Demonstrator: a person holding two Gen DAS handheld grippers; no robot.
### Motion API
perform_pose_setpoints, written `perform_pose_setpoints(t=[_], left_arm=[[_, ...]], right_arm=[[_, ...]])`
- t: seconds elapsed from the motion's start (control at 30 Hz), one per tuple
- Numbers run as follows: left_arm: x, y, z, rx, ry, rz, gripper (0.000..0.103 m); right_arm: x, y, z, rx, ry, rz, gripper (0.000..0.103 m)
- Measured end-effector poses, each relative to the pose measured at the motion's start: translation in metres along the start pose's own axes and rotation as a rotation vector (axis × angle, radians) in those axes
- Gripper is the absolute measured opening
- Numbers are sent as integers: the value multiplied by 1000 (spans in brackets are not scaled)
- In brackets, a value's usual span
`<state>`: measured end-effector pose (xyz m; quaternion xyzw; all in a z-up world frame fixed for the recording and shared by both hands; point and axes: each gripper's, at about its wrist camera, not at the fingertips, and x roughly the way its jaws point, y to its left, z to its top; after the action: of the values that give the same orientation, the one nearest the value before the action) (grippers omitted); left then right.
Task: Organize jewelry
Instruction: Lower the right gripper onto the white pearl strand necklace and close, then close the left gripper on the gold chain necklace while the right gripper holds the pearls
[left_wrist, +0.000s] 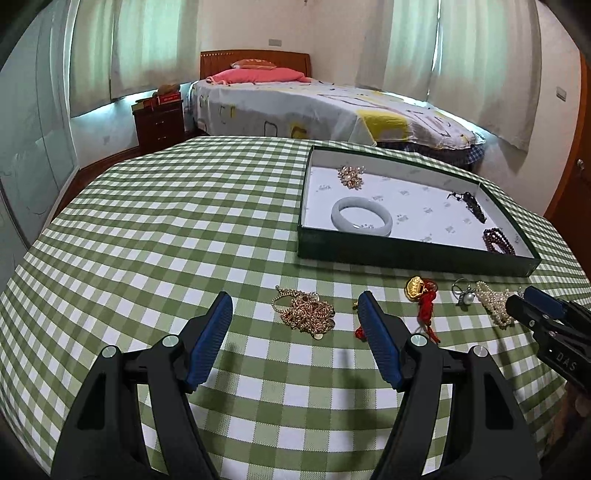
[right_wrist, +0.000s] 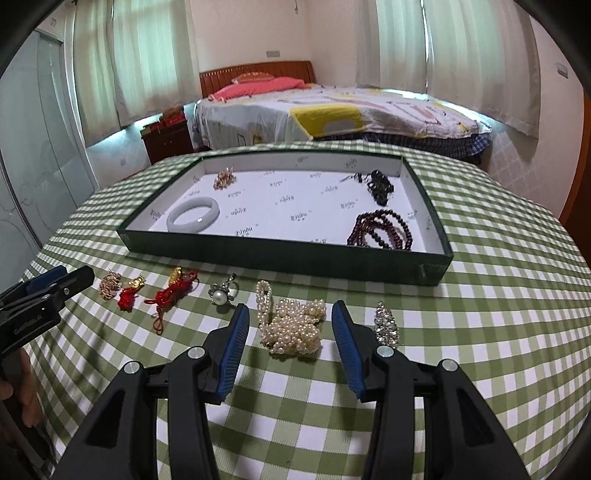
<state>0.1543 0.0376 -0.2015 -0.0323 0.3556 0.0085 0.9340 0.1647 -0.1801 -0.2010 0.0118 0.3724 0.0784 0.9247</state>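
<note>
A dark green tray (left_wrist: 406, 258) (right_wrist: 280, 264) with a white floor holds a white bangle (left_wrist: 361, 218) (right_wrist: 192, 219), a gold brooch (left_wrist: 351, 175), a black bead piece (right_wrist: 380, 186) and dark red beads (right_wrist: 380, 230). On the checked cloth before it lie a gold chain (left_wrist: 308, 312) (right_wrist: 109, 284), red-corded gold charms (left_wrist: 421, 291) (right_wrist: 173, 291), a pearl ring (right_wrist: 221, 293), a pearl necklace (right_wrist: 291, 326) (left_wrist: 493, 302) and a crystal piece (right_wrist: 386, 325). My left gripper (left_wrist: 295, 306) is open, its fingers either side of the gold chain. My right gripper (right_wrist: 288, 314) is open around the pearl necklace.
The table has a green-and-white checked cloth (left_wrist: 166, 229). Behind it stand a bed (left_wrist: 314, 107) and a dark nightstand (left_wrist: 159, 122). The left gripper shows at the left edge of the right wrist view (right_wrist: 48, 291); the right gripper shows at the right edge of the left wrist view (left_wrist: 546, 314).
</note>
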Motion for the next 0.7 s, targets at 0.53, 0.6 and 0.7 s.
perform_pose_setpoints(t=[0.53,0.6,0.7], left_arm=[[18,-8,1,9,68,-11,69],[20,-8,1,9,78,-19,69],[25,-6,2,-4,97,-33,65]], right_arm=[[16,-1,-3,-30,86,2,28],[13,-3,-3,-26,82,9,26],[13,-3,-2,-22,80,18,25]])
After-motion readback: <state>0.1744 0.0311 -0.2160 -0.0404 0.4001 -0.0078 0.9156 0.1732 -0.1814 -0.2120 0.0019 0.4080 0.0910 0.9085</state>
